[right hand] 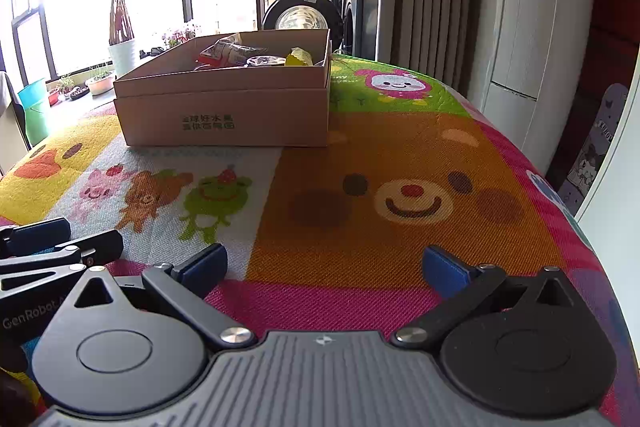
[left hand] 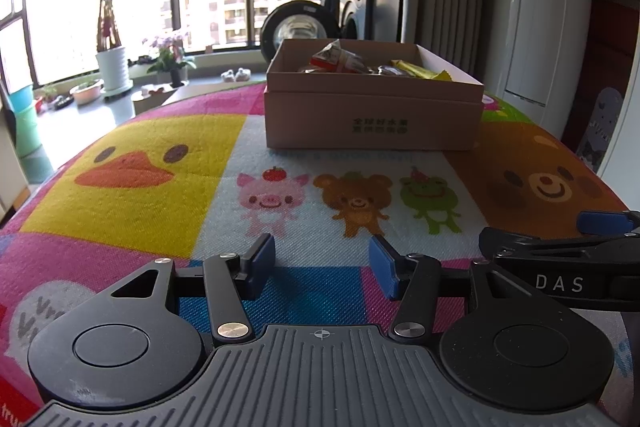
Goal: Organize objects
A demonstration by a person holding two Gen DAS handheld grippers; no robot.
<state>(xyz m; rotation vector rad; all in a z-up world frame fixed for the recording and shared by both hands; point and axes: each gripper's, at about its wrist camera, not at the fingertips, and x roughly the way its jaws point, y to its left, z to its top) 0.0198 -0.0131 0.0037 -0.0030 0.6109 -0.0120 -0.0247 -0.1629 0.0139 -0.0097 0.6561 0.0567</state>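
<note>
Cardboard box (left hand: 374,115) sits toward the far side of the cartoon-print table mat (left hand: 160,155) in the left wrist view, well apart from the left gripper (left hand: 323,265), whose blue-padded tongs stand moderately apart with nothing between them. Inside the box lie crinkled snack packets (left hand: 340,59) and a yellow wrapper (left hand: 420,70); these look light, soft and slick, so a pinch on a folded edge or sealed end would probably hold better than a squeeze across the puffy middle. The right gripper (left hand: 560,267) shows at the lower right edge. From the right wrist view, the right gripper (right hand: 326,267) has its tongs spread wide and empty over the mat's bear face, the box well ahead and to the left. The box looks stiff but thin-walled and likely light; its rim or a side wall seems the place to grip, gently, since cardboard creases.
</note>
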